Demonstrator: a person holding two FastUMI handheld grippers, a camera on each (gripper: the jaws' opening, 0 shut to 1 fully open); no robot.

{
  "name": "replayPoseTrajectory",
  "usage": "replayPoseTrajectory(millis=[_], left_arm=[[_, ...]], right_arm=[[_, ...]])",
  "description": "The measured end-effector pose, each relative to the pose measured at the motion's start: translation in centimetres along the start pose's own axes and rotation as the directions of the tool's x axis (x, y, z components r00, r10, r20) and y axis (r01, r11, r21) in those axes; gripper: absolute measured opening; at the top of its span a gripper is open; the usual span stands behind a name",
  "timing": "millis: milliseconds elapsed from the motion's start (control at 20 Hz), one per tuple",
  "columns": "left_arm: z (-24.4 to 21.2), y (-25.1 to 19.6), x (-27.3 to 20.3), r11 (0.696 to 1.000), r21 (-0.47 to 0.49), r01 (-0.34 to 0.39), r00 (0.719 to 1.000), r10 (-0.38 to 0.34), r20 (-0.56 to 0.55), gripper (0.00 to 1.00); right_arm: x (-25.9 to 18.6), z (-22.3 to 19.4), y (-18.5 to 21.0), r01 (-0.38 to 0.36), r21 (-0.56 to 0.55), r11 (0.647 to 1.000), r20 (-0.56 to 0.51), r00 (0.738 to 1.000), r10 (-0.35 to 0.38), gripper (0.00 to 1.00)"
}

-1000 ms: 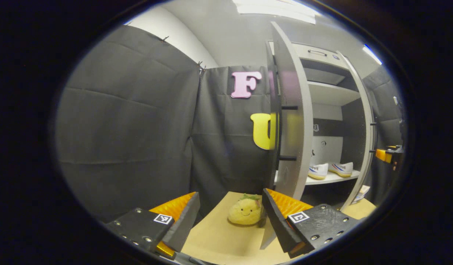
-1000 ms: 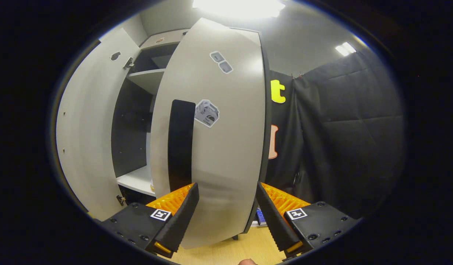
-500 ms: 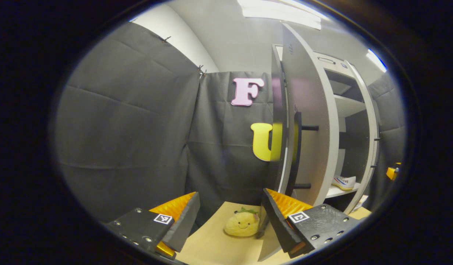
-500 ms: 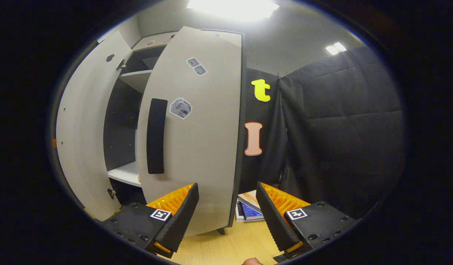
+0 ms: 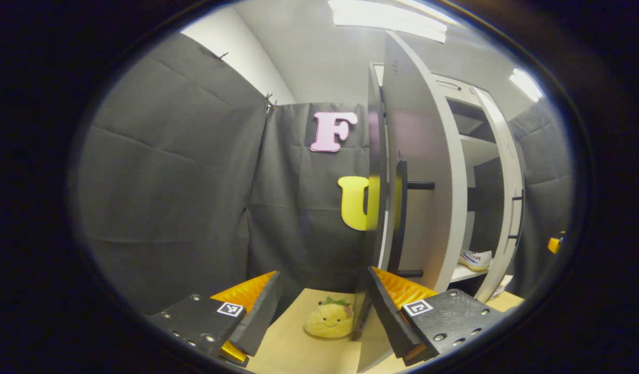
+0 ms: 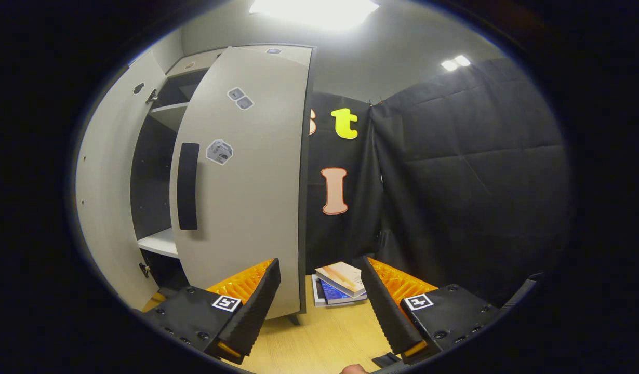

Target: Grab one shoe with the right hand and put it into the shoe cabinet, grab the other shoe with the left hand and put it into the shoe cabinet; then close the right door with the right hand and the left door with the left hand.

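In the left gripper view the cabinet's left door stands nearly edge-on, its black handle facing me. My left gripper is open and holds nothing; its right finger is close against the door's lower edge. Past the door, one white shoe rests on the white shelf. In the right gripper view the right door is partly swung in, with its black handle on the outer face. My right gripper is open, empty and below and right of that door, not touching it. The left door's inner face shows beyond.
A yellow plush toy sits on the wooden floor left of the left door. A stack of books lies on the floor by the black cloth wall, right of the right door. A fingertip shows at the bottom edge.
The right door has swung further in and now stands away from my right gripper, uncovering the books. The left door has turned further in and hides one of the two shoes.
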State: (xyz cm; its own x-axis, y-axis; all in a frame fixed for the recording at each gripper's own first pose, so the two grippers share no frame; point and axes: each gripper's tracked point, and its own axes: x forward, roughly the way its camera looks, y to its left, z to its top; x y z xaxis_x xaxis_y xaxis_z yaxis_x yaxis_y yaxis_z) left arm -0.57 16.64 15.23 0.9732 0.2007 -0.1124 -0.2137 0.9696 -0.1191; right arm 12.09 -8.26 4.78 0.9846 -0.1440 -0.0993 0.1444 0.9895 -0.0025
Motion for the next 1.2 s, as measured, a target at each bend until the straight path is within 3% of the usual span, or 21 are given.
replayPoseTrajectory(millis=[50,100,350,450,1200], left_arm=[[0.1,0.0,0.0,1.0,0.002,-0.003,1.0,0.003,0.001,1.0],[0.0,-0.2,-0.1,1.0,0.007,-0.005,1.0,0.005,0.003,1.0],[0.0,-2.8,-0.6,0.999,0.02,0.046,0.999,-0.046,0.004,0.94],[0.1,-3.8,-0.7,0.998,0.024,0.066,0.998,-0.066,0.009,1.0],[0.2,-10.2,-0.2,0.986,-0.011,0.166,0.986,-0.166,0.02,1.0]], right_arm=[[0.0,-0.2,-0.1,-0.001,0.003,1.0,-0.003,1.0,0.001,0.94],[-0.2,-0.3,-0.1,-0.004,0.002,1.0,-0.004,1.0,0.004,0.98],[0.0,-0.1,0.1,-0.016,-0.002,1.0,-0.001,1.0,0.016,0.98],[0.0,-0.2,0.3,-0.022,-0.001,1.0,-0.002,1.0,0.022,0.98],[0.0,-0.4,-1.2,-0.014,-0.027,1.0,-0.009,1.0,0.014,0.98]])
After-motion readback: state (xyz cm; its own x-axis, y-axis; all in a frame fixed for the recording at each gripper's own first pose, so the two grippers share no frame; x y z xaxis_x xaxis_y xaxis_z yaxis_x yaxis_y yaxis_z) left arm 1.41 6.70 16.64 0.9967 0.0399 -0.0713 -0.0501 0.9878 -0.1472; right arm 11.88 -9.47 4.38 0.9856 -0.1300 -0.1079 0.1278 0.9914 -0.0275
